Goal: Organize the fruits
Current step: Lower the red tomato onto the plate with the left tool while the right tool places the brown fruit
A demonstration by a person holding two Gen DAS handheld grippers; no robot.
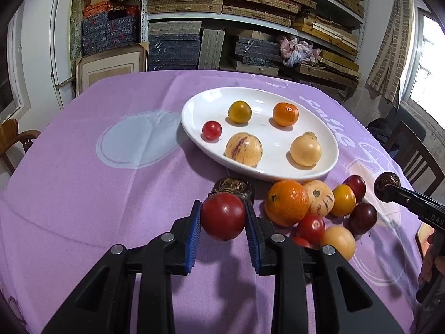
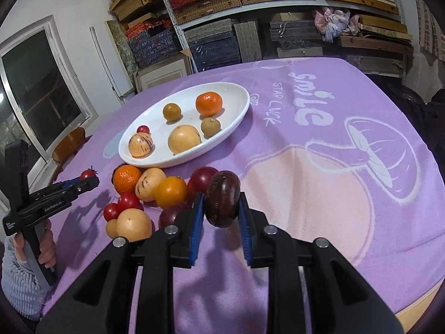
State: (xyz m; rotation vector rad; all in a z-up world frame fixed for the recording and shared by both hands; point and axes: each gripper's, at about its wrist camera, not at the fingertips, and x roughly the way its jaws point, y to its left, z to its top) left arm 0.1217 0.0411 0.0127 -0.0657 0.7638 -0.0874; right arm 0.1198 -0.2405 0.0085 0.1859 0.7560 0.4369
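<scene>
My left gripper (image 1: 223,204) is shut on a red tomato (image 1: 223,217), held just above the purple cloth in front of the fruit pile. My right gripper (image 2: 221,194) is shut on a dark brown round fruit (image 2: 222,199), lifted slightly off the cloth right of the pile. The white oval plate (image 1: 267,128) (image 2: 236,103) holds several fruits, among them an orange (image 1: 285,114) and a streaked yellow fruit (image 1: 244,149). Loose on the cloth lie an orange (image 1: 286,203) (image 2: 127,178), tomatoes, plums and yellow fruits. Another dark rough fruit (image 1: 233,186) sits behind the held tomato.
The purple tablecloth (image 2: 319,167) has printed lettering and a mushroom drawing to the right of the plate. Wooden chairs (image 1: 417,156) (image 2: 69,142) stand at the table's sides. Shelves of stacked boxes (image 1: 250,14) fill the back wall. A person's hand (image 2: 46,247) grips the left tool.
</scene>
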